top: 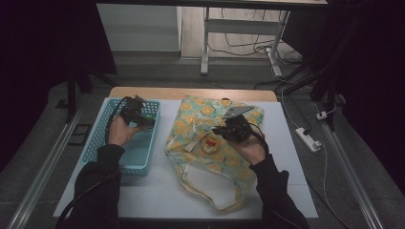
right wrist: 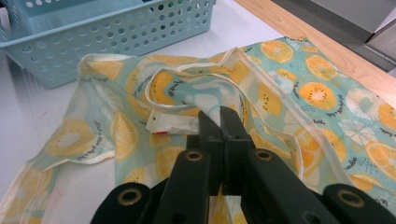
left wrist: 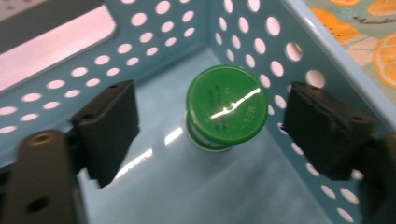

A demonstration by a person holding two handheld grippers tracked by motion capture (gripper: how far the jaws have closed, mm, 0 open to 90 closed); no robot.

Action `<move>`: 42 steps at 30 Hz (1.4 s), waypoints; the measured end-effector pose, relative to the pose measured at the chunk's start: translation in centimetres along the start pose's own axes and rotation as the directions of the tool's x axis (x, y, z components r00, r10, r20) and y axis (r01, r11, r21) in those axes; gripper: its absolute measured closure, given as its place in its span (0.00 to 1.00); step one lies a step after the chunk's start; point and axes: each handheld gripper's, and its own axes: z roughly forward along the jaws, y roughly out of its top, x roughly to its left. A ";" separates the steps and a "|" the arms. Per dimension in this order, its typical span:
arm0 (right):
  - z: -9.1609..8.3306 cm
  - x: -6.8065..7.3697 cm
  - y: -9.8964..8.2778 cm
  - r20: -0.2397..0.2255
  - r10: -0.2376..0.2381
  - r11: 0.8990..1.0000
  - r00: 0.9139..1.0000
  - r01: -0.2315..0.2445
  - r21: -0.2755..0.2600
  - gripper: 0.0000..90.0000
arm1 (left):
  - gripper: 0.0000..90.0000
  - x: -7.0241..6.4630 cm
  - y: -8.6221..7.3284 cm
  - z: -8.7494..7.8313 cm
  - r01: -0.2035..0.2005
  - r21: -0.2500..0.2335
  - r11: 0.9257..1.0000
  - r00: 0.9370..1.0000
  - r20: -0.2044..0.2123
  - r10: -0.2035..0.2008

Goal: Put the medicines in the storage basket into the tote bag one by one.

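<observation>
One white table (top: pixel 157 195), wood edge; dark room.

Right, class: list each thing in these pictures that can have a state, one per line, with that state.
Green-capped bottle: upright in the basket, cap on, not gripped.
Blue basket: on the table, upright.
Fruit-print bag: lying flat, crumpled.
Left gripper: open, jaws either side of the cap.
Right gripper: shut, over the bag; whether it pinches cloth is unclear.

you have one blue perforated basket (top: pixel 98 143) with one green-capped bottle (left wrist: pixel 227 109) inside it, one fruit-print cloth bag (top: pixel 191 119) on the table, one small red-and-white packet (right wrist: pixel 173 125) on that bag, and two grippers, one per hand.
</observation>
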 end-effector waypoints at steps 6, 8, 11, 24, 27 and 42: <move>0.0 0.0 0.0 0.000 0.001 1.000 1.000 -0.001 -0.001 0.99 | 0.39 0.1 0.2 0.5 0.004 0.020 1.000 0.999 0.033 -0.005; 0.0 0.0 0.0 0.000 0.000 1.000 1.000 0.000 -0.001 0.99 | 0.48 0.1 0.3 0.7 0.006 0.034 0.999 0.999 0.036 -0.007; 0.0 0.0 0.0 0.000 0.000 1.000 1.000 0.000 0.000 0.99 | 0.56 0.0 0.3 0.8 0.006 0.041 0.999 0.999 0.050 -0.008; 0.0 0.0 0.0 0.001 0.001 1.000 1.000 -0.001 -0.003 0.99 | 0.58 -0.1 0.4 -0.7 0.031 0.017 0.999 0.999 0.025 -0.032; 0.0 0.0 0.0 0.001 -0.002 1.000 1.000 0.002 -0.003 0.99 | 0.58 -0.2 0.5 -1.5 0.026 0.001 1.000 0.999 0.032 -0.026; 0.0 0.1 0.1 0.001 -0.002 1.000 1.000 0.002 -0.007 0.99 | 0.58 -1.9 0.4 -5.7 -0.039 -0.059 0.997 0.997 0.065 0.042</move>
